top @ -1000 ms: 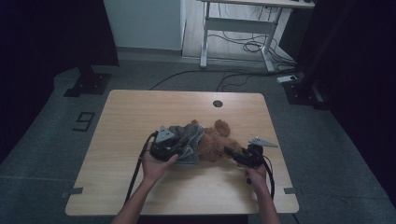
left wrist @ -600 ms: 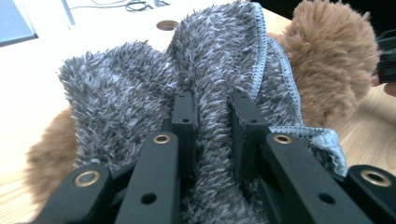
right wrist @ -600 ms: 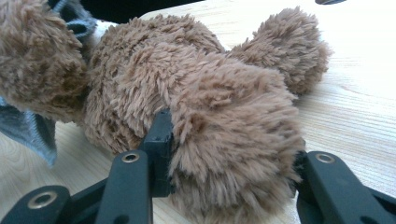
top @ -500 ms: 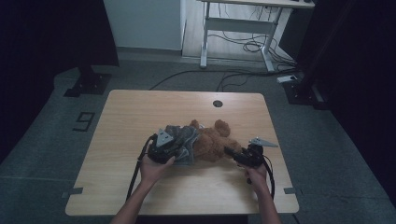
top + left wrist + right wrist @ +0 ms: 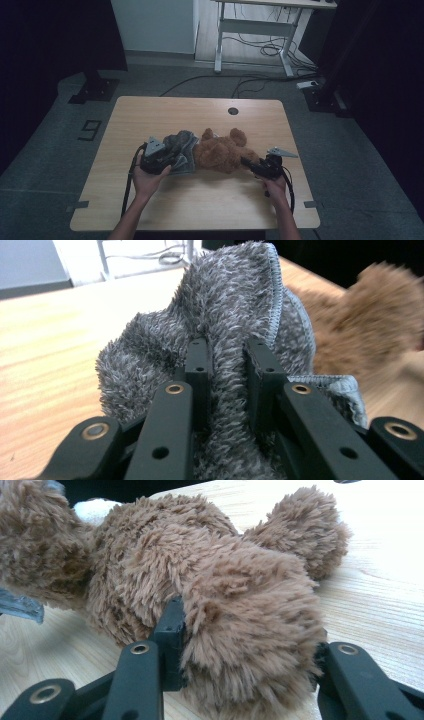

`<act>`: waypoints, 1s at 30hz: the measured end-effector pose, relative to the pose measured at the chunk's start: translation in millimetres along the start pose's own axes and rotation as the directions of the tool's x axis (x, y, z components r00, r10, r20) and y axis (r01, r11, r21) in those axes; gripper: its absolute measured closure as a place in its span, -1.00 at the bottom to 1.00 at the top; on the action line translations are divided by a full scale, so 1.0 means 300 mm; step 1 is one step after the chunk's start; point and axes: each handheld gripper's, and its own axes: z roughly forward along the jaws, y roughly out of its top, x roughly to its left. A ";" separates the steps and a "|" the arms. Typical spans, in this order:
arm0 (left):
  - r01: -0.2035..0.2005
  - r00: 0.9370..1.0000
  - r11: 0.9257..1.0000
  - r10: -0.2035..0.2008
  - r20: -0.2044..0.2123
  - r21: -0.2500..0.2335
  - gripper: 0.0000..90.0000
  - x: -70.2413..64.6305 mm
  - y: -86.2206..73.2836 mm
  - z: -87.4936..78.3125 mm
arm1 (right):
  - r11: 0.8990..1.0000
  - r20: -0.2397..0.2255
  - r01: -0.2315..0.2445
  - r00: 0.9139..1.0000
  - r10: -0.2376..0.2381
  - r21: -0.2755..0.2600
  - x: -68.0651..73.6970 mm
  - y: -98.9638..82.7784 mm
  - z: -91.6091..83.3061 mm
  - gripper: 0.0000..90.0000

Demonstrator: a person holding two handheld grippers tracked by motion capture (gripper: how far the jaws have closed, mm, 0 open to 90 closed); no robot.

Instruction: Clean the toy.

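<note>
- The left hand-held gripper (image 5: 225, 352) is clamping a fold of the grey fleece cloth (image 5: 220, 315); its jaws have just been closing tighter on it, and against a second ago it is now sitting further left, dragging the cloth off the teddy bear (image 5: 222, 152).
- That suggests the cloth is being pulled clear of the toy.
- The right hand-held gripper (image 5: 245, 635) is gripping a brown plush limb, pinning the bear mid-worktop (image 5: 165, 112).
- Both forearms are reaching in from the near edge, with the left hand (image 5: 145, 182) low behind its tool.
</note>
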 end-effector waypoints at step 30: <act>-0.078 0.996 0.995 0.075 0.057 0.066 0.66 -0.131 0.030 0.135 | 1.000 -0.003 0.005 1.000 -0.005 0.000 0.002 0.000 0.000 0.20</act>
